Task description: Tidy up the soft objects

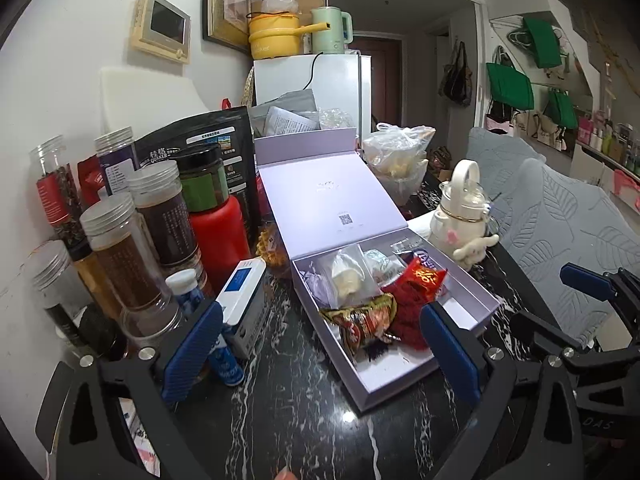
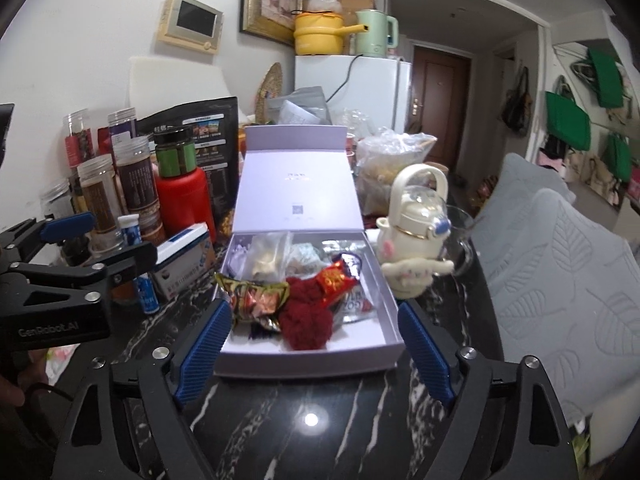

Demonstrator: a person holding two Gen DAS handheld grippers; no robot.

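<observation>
Left gripper (image 1: 320,340): black frame with ribbed blue pads; its jaws are spread wide, with nothing clamped between them. It is held above the table, short of the box, and is also seen from the side at the left edge of the right wrist view.
Right gripper (image 2: 316,350): same build; its jaws are likewise spread apart and empty. The near wall of the box is framed between its pads without being touched.
Pale lilac cardboard gift box (image 2: 312,360): set on the black white-veined marble table (image 2: 312,440), with its hinged lid (image 2: 298,188) thrown back and propped upright behind it.
Soft objects: all are seen inside the box. A dark red fuzzy knitted item (image 2: 306,322) lies near the front, with a shiny red and gold packet (image 2: 334,280) just behind it and a crinkled brown and gold snack wrapper (image 2: 254,300) to its left.
Back of box: a clear bag holding something cream-coloured (image 2: 266,258) lies there, beside other small wrapped items that are too blurred to tell.
Right of box: a cream kettle-shaped bottle with a plush charm (image 2: 416,236) stands just beside it.
Left of box: a row of clear jars with silver lids (image 1: 120,248), a red flask (image 1: 220,232) and a white and blue carton (image 1: 244,292) are crowded together.
</observation>
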